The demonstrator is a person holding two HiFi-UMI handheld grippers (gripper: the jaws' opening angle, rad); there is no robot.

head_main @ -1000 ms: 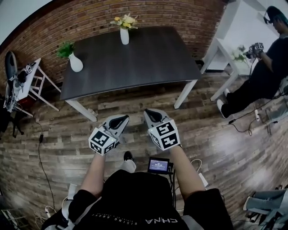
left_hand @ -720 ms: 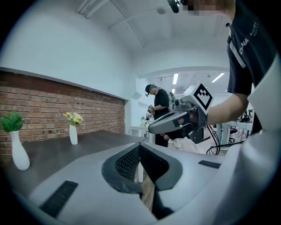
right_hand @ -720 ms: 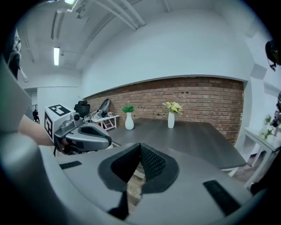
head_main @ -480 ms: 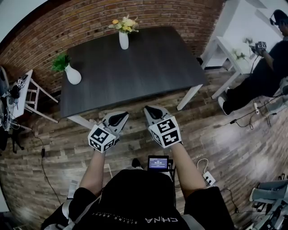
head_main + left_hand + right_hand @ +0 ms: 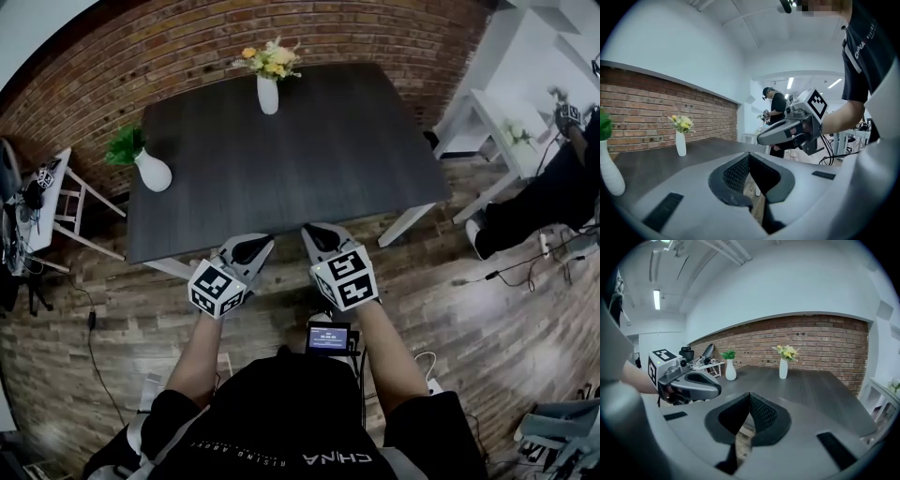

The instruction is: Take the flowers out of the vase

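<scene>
Left gripper (image 5: 246,255): jaws pressed together, nothing between them. Right gripper (image 5: 323,242): likewise closed and empty.

I hold both side by side at the near edge of the dark tabletop (image 5: 309,178), tips toward the far edge.

Flowers (image 5: 268,60), yellow and orange, stand upright in the slim white vase (image 5: 268,95) at the far edge of the tabletop, a little left of its middle. The whole depth of the tabletop lies between grippers and vase: well apart, no contact. In the head view the vase lines up nearer the left gripper.

A round white vase (image 5: 153,172) holding a green plant stands near the left edge.
</scene>
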